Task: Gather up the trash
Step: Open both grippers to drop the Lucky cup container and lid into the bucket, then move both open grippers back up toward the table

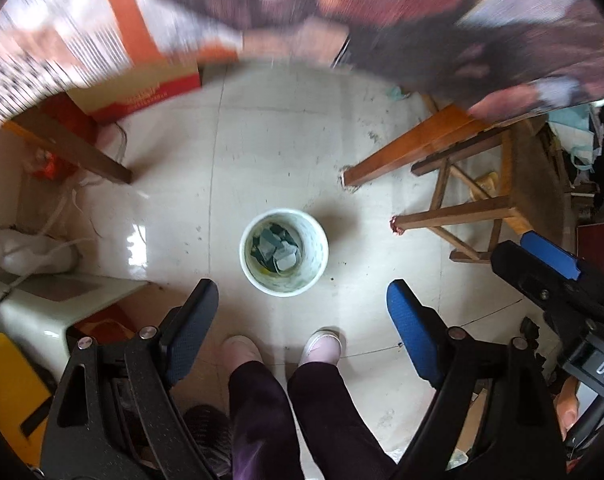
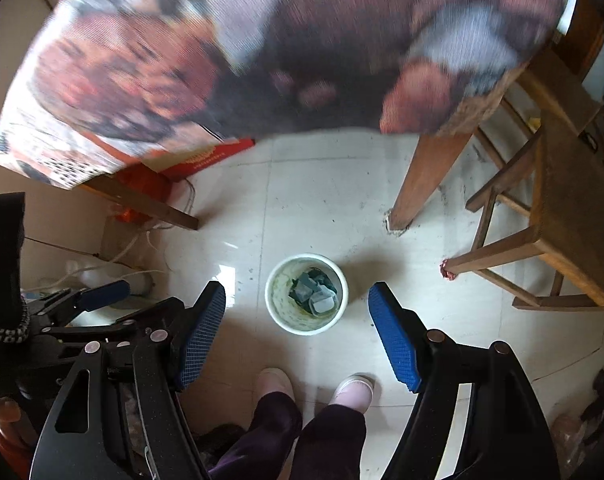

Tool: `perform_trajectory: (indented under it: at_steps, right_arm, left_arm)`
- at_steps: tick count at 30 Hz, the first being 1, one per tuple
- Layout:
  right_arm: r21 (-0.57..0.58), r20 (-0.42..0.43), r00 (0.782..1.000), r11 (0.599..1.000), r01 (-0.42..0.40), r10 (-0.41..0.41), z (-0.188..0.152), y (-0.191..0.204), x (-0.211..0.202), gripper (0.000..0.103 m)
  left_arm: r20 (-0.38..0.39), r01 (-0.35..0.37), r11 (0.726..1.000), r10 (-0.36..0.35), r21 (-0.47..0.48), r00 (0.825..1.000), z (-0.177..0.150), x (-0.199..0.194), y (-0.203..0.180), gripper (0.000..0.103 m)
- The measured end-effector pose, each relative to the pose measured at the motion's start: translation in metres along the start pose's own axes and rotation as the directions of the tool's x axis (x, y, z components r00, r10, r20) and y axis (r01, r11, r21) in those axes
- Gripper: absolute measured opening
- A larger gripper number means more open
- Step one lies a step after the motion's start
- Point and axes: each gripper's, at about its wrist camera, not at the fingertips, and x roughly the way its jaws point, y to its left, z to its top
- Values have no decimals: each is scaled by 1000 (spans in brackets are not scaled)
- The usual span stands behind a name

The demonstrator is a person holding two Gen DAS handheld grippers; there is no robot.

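A white round trash bin (image 1: pixel 284 251) stands on the tiled floor and holds dark green and grey pieces of trash (image 1: pixel 278 247). My left gripper (image 1: pixel 302 312) is open and empty, high above the floor, with the bin just ahead between its fingers. The bin also shows in the right wrist view (image 2: pixel 307 294) with the trash (image 2: pixel 315 294) inside. My right gripper (image 2: pixel 297 322) is open and empty, also above the bin. Each gripper shows at the edge of the other's view: the right one (image 1: pixel 550 258), the left one (image 2: pixel 102 294).
A table with a patterned cloth (image 2: pixel 262 48) hangs over the far side, on wooden legs (image 2: pixel 426 176). A wooden stool (image 2: pixel 558 240) stands right. A red box (image 1: pixel 142 92), cables, a white power strip (image 1: pixel 30 252) and a yellow object (image 1: pixel 10 392) lie left. The person's feet (image 1: pixel 322 346) are below.
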Motion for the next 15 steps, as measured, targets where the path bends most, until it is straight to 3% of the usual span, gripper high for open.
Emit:
perform_trajectory:
  at_steps: [8,15]
  right_arm:
    - [-17,80,997,1000,-5,7,13,40,-101,71]
    - [-52,211,977,999,10,1,14,81,-198,71]
  left_arm:
    - [122,-8,1000,5,25,992,-2,-125,-9,86]
    - [287,-21,999,6,50,958,-13,-242,-21,86]
